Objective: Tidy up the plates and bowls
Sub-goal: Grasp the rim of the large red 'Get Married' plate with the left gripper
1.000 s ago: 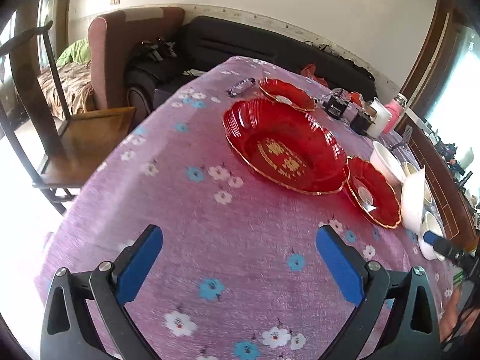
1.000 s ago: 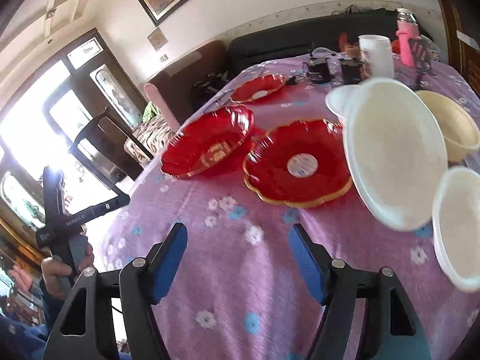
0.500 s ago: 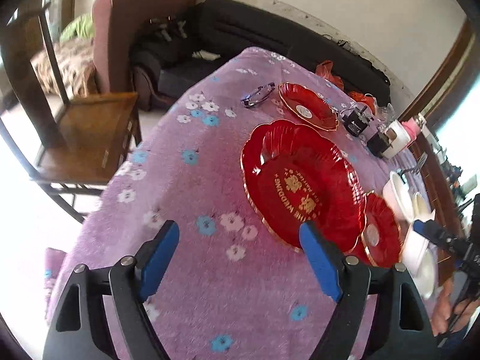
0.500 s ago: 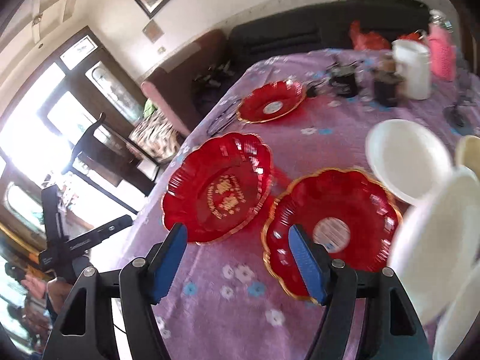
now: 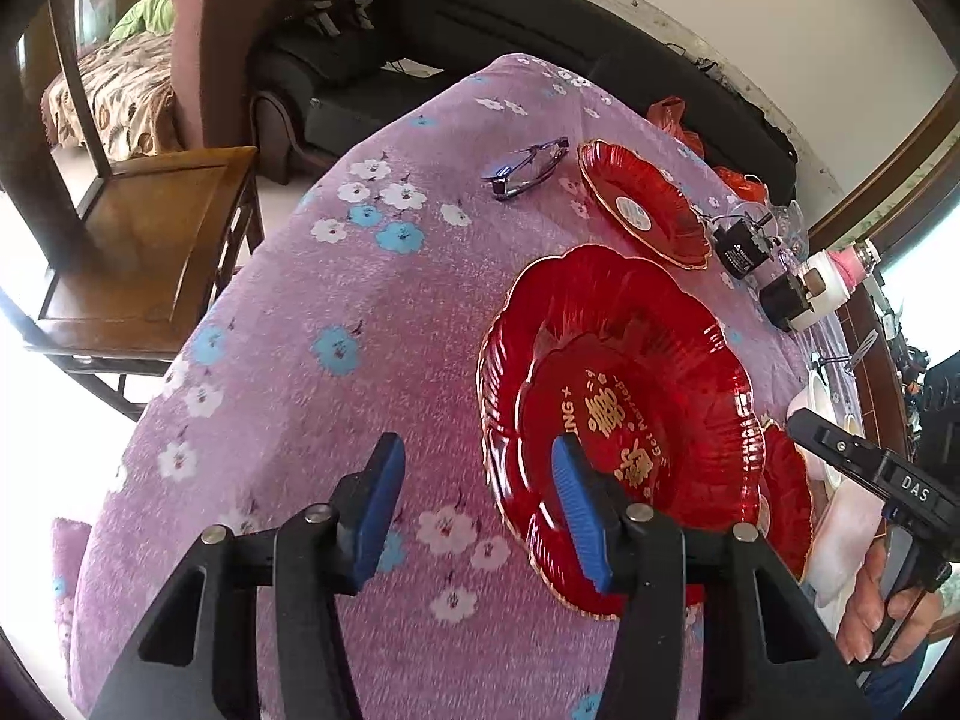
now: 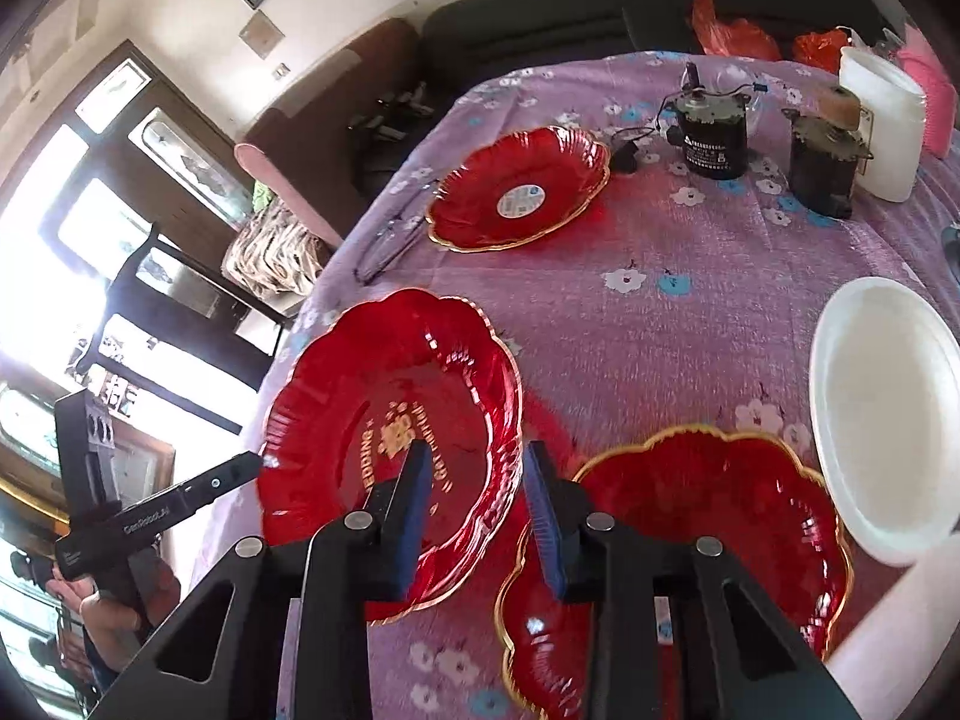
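A large red plate (image 5: 618, 420) with gold lettering lies on the purple flowered cloth. My left gripper (image 5: 477, 510) straddles the plate's left rim, with one blue finger over the cloth and the other over the plate. Its jaws are closing and the pads are not pressing the rim. My right gripper (image 6: 478, 513) straddles the opposite rim of the same large red plate (image 6: 390, 438); its jaws are closing too, with a gap still showing. A smaller red plate (image 6: 708, 540) overlaps beside it. Another small red plate (image 6: 522, 192) sits farther back. A white plate (image 6: 888, 414) lies to the right.
Folded glasses (image 5: 528, 168) lie near the far small plate. Two black motors (image 6: 711, 144) and a white jar (image 6: 882, 126) stand at the back. A wooden chair (image 5: 138, 240) and a dark sofa (image 5: 540, 18) flank the table. The cloth drops off at the left edge.
Both grippers have moved in over the large red plate from opposite sides and their jaws have narrowed. The white bowls have slid out of the right wrist view.
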`<state>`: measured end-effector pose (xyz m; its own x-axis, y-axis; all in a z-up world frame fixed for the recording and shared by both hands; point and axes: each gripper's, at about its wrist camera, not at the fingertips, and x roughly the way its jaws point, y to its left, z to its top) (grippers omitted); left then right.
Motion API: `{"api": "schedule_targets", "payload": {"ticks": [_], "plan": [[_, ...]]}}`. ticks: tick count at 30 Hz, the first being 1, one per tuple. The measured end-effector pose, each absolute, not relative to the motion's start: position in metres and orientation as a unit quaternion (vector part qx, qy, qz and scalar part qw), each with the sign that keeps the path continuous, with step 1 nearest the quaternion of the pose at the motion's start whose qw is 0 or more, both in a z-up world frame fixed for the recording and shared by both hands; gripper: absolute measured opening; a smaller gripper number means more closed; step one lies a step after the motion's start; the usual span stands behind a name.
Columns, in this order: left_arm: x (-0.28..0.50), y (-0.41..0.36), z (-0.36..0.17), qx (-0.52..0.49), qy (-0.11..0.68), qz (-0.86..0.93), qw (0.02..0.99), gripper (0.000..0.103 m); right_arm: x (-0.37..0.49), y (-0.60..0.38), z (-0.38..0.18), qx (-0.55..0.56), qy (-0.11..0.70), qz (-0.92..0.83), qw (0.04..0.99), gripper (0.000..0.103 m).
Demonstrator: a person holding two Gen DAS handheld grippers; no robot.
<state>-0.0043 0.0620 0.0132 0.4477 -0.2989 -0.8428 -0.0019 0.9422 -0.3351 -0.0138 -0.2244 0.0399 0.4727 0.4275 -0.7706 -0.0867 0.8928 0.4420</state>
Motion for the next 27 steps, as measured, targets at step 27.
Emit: {"api": "schedule_targets", "payload": {"ticks": [27], "plan": [[0.017, 0.041, -0.011, -0.129, 0.526, -0.098, 0.835, 0.025, 0.002, -0.200, 0.007, 0.133, 0.512, 0.124, 0.839, 0.007]]}}
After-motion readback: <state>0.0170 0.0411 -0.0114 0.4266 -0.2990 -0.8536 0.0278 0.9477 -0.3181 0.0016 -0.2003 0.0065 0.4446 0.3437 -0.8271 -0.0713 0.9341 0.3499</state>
